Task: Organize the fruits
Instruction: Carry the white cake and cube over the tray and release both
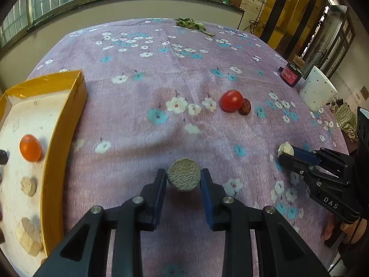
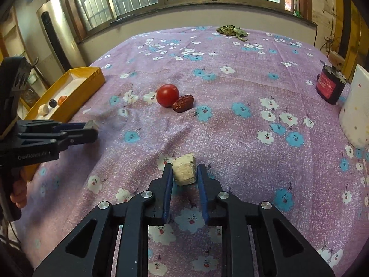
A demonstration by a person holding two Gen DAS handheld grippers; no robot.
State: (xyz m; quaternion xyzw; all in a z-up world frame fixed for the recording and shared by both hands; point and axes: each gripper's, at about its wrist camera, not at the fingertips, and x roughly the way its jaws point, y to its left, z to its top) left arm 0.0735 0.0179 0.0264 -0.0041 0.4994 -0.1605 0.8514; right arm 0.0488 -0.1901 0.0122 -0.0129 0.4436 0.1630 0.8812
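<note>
My left gripper (image 1: 183, 177) is shut on a round, rough beige slice (image 1: 183, 174) held above the cloth. My right gripper (image 2: 184, 173) is shut on a pale chunky piece (image 2: 184, 169), also off the cloth; it shows at the right of the left wrist view (image 1: 286, 150). A red tomato (image 1: 231, 100) and a dark red date (image 1: 245, 106) lie touching on the table's middle, also in the right wrist view: tomato (image 2: 167, 95), date (image 2: 183, 103). A yellow box (image 1: 62, 138) at the left holds an orange fruit (image 1: 30, 147) and several pale pieces (image 1: 28, 185).
The table has a purple flowered cloth (image 1: 161, 73). A white cup (image 1: 317, 88) and a dark red jar (image 1: 290, 75) stand at the right edge. Wilted green leaves (image 1: 190, 24) lie at the far edge. Windows run along the back wall.
</note>
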